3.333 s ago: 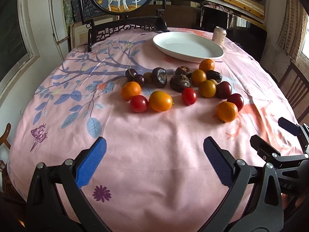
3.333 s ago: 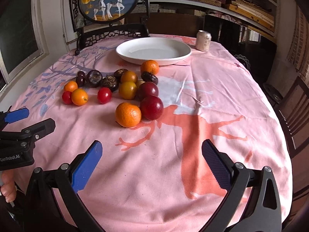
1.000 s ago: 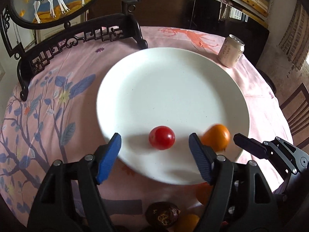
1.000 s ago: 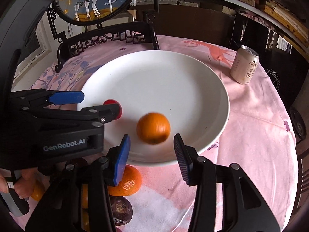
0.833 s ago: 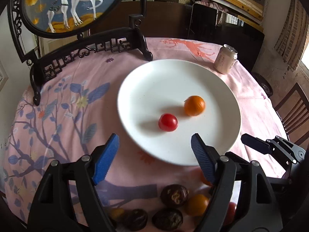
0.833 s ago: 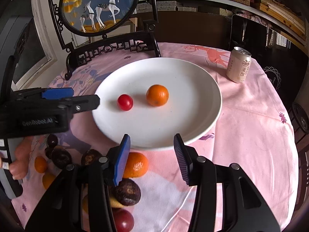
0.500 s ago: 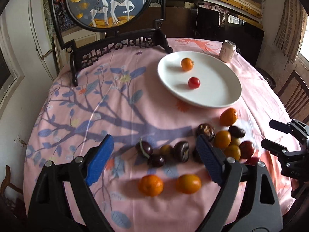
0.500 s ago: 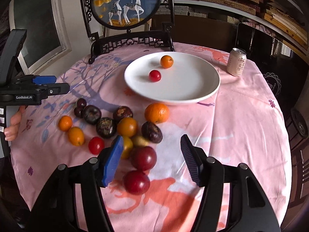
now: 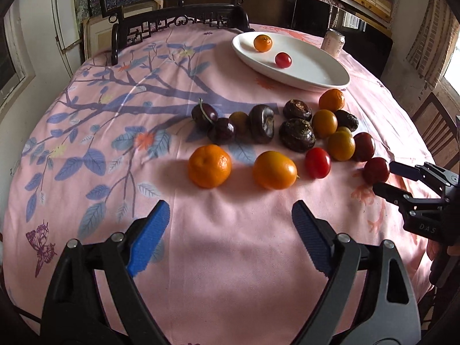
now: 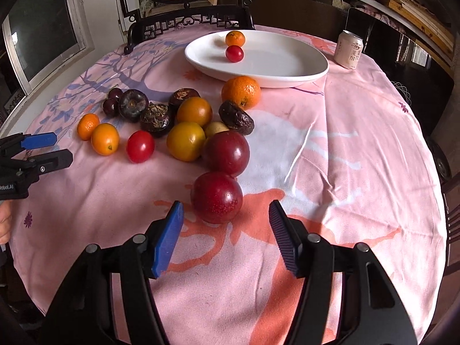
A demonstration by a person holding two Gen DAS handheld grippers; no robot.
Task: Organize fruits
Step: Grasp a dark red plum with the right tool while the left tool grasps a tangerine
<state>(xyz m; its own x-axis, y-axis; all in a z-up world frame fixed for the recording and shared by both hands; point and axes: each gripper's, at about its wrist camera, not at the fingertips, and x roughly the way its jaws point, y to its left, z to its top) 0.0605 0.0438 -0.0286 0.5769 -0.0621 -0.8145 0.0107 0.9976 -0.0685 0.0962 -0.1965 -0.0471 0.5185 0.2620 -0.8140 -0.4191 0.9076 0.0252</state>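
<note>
A white plate (image 9: pixel 316 69) (image 10: pixel 287 66) at the far side of the table holds a small orange (image 9: pixel 262 42) (image 10: pixel 235 38) and a red tomato (image 9: pixel 283 59) (image 10: pixel 234 53). Several fruits lie on the pink cloth in front of it: oranges, tomatoes, plums, dark fruits. My left gripper (image 9: pixel 230 238) is open and empty, just short of an orange (image 9: pixel 209 165) and a yellow-orange fruit (image 9: pixel 274 169). My right gripper (image 10: pixel 225 238) is open, right in front of a red plum (image 10: pixel 216 197); it also shows in the left wrist view (image 9: pixel 388 179).
A drink can (image 10: pixel 350 49) stands right of the plate. A dark carved chair back (image 9: pixel 178 23) with a round painted panel rises at the table's far edge. The left gripper shows at the left edge of the right wrist view (image 10: pixel 43 149).
Both grippers let go of the tomato and the small orange on the plate, then drew back to the near side of the fruit pile. The right gripper has come close to a red plum.
</note>
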